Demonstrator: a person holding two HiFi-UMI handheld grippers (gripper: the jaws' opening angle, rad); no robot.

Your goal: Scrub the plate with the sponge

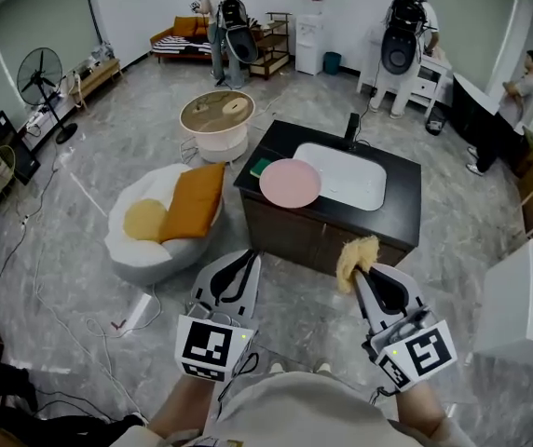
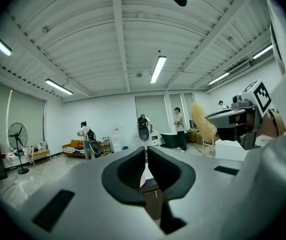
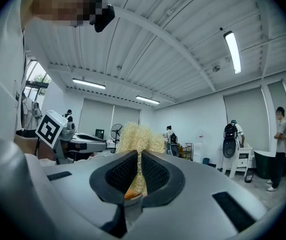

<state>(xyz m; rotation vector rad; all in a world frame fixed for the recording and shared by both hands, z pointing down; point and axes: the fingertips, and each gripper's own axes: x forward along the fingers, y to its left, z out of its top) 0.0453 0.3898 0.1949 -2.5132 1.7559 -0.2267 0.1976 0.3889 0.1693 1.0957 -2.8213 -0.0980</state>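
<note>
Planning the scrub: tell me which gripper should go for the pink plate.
Right. The right gripper is shut on the sponge, while the left gripper is shut and empty. The plate lies on the counter ahead, beside the sink; neither gripper is near it.

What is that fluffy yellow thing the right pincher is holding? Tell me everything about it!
It is the sponge, a pale yellow tuft of dry-looking tangled fibres, like a loofah. The right gripper is shut on its lower part, which is squeezed thin between the pads, while the bushy top sticks out past the tips. A small orange bit shows at its base. It is up in the air, well short of the pink plate on the counter.
</note>
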